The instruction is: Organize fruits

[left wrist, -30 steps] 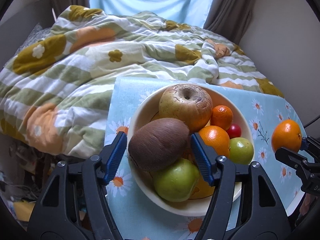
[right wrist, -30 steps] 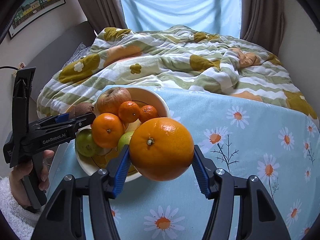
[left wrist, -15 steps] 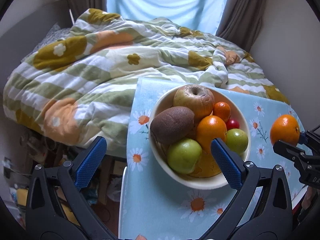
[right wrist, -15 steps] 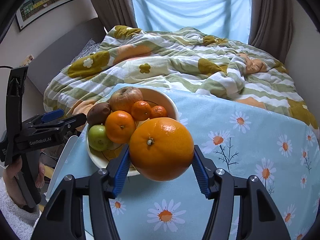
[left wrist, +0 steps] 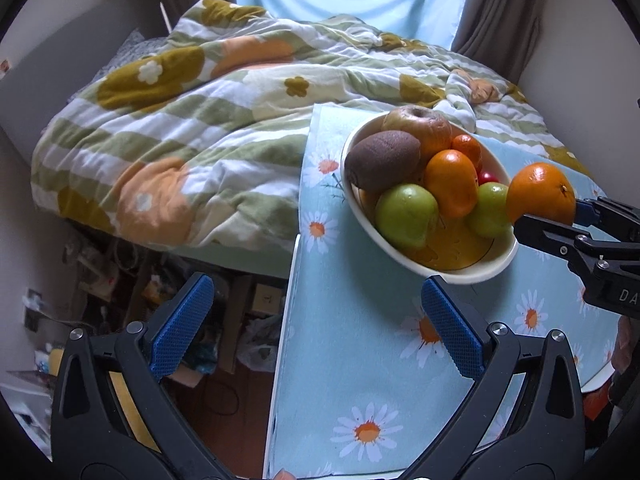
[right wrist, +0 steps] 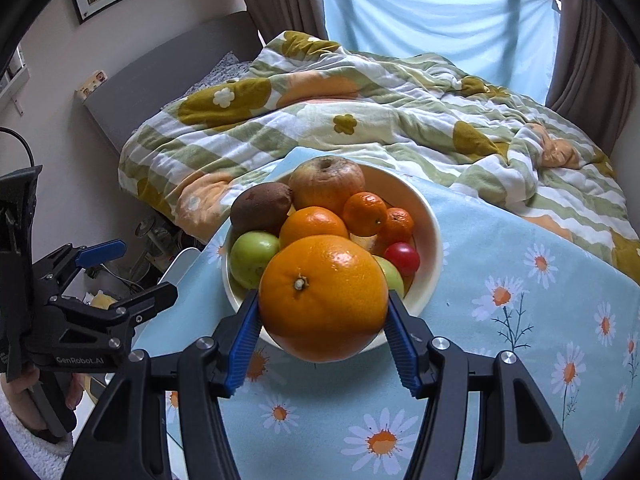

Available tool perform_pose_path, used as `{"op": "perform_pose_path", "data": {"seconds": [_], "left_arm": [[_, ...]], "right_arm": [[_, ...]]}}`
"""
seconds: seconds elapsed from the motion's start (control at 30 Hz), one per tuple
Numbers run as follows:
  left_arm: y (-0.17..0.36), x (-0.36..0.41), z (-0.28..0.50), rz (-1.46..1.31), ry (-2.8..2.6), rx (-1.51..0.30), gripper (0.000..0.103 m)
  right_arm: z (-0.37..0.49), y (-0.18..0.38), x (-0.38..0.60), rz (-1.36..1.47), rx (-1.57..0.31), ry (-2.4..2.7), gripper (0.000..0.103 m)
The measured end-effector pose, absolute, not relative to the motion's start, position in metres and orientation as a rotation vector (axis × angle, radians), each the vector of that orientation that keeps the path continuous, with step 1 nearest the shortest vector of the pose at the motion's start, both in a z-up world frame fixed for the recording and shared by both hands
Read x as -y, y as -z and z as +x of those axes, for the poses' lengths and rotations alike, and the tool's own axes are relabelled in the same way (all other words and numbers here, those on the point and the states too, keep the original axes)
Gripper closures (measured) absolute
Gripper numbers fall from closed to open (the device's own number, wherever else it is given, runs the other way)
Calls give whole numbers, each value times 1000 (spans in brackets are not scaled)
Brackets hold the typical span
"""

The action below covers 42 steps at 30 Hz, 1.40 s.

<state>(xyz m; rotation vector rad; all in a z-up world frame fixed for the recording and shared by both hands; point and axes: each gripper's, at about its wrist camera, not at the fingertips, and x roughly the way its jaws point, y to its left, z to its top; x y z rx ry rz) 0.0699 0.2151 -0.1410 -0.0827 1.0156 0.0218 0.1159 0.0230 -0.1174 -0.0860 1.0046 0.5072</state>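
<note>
A cream bowl [left wrist: 472, 272] [right wrist: 430, 216] on the blue daisy tablecloth holds a brown kiwi [left wrist: 382, 160] [right wrist: 260, 206], a wrinkled apple [right wrist: 326, 184], green apples [left wrist: 406, 214], several oranges and a small red fruit [right wrist: 404, 258]. My right gripper [right wrist: 322, 320] is shut on a big orange [right wrist: 324, 296] [left wrist: 540, 194], held just above the bowl's near rim. My left gripper [left wrist: 320, 328] is open and empty, drawn back to the table's left edge, apart from the bowl; it also shows in the right wrist view [right wrist: 120, 276].
The table [left wrist: 360, 380] ends at a white left edge [left wrist: 286, 320], with floor clutter [left wrist: 120, 264] below. A bed with a flowered quilt [left wrist: 200, 100] [right wrist: 360, 112] lies behind the table. Curtains and a window are at the back.
My left gripper has let go of the kiwi, opened wide and pulled back to the left. My right gripper has carried the big orange closer, up to the bowl's rim.
</note>
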Motion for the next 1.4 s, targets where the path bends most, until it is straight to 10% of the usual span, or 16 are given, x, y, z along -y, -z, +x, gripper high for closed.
{"op": "perform_pose_path", "data": {"seconds": [0.6,0.73,1.4], "left_arm": [[160,-213,60,-100,7,-1052,0],[157,-206,56,-98,6,-1057,0],[49,-113,44,-22,60,-915,0]], "right_arm": [[115,147,-54,-159,-1008,-503,45],[108,135,-48,-156,-937,-514,5],[68,29,67,-99,-834,-359,1]]}}
